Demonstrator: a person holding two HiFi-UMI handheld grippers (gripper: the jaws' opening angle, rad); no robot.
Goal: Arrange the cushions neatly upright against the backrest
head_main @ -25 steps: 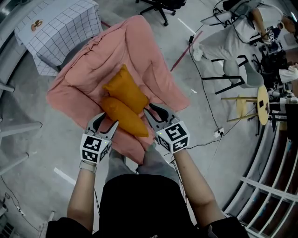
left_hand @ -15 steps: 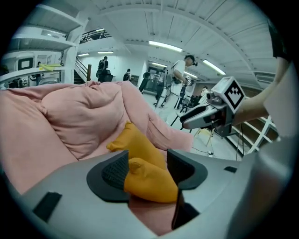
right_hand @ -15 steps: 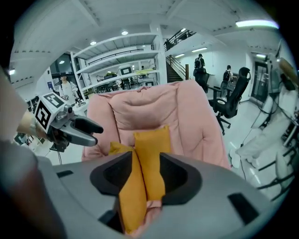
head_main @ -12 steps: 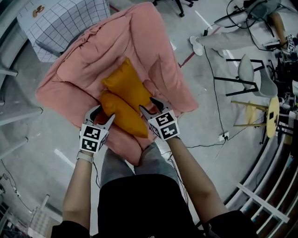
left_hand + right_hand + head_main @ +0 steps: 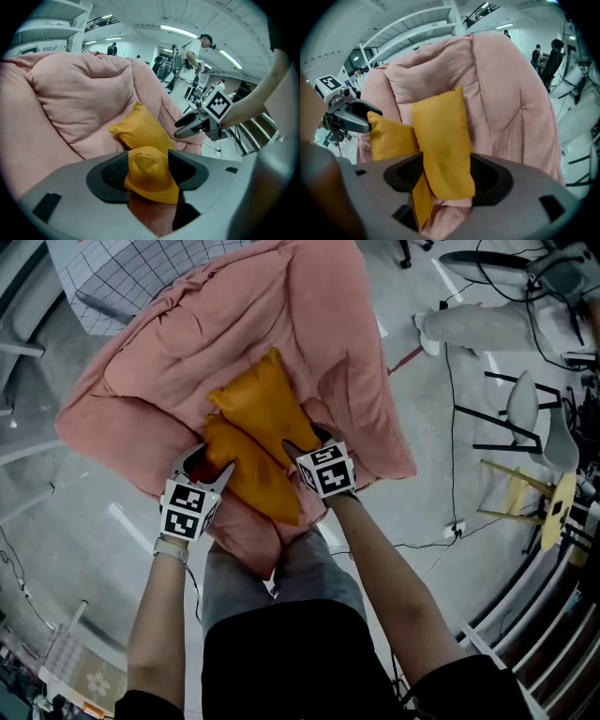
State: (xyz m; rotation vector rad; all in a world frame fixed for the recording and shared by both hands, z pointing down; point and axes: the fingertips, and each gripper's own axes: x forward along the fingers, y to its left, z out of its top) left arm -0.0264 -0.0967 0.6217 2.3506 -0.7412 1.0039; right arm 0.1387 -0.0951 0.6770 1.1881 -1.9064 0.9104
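A grey concrete workshop floor (image 5: 66, 549), strung with cables (image 5: 441, 532), spreads around a pink quilted armchair (image 5: 347, 381) that fills the head view from centre up to 12 o'clock. A table under a checked cloth (image 5: 141, 268) stands at 11 o'clock, a seated person (image 5: 487, 324) at 2 o'clock and a yellow stool (image 5: 553, 507) at 3 o'clock.

Two mustard cushions lie on the chair's seat, touching and partly overlapped. The far cushion (image 5: 267, 404) sits nearer the backrest (image 5: 202, 334) at 12 o'clock, and the near cushion (image 5: 258, 479) slants towards the seat's front edge at 6 o'clock. Neither yet stands upright against the backrest.

A person bends over the seat with both arms stretched down. The left gripper (image 5: 149, 169), at the near cushion's 9 o'clock end, has just been opening its jaws, which now stand at their widest. A corner of that cushion pokes up between them (the ribbed left pad shows partly bare in its own view, so no squeeze). The right gripper (image 5: 443, 174), at 3 o'clock of the pair, has also just been opening and stands wide. The far cushion's edge fills the gap between its jaws, unpinched. Each gripper shows in the other's view, across the cushions.
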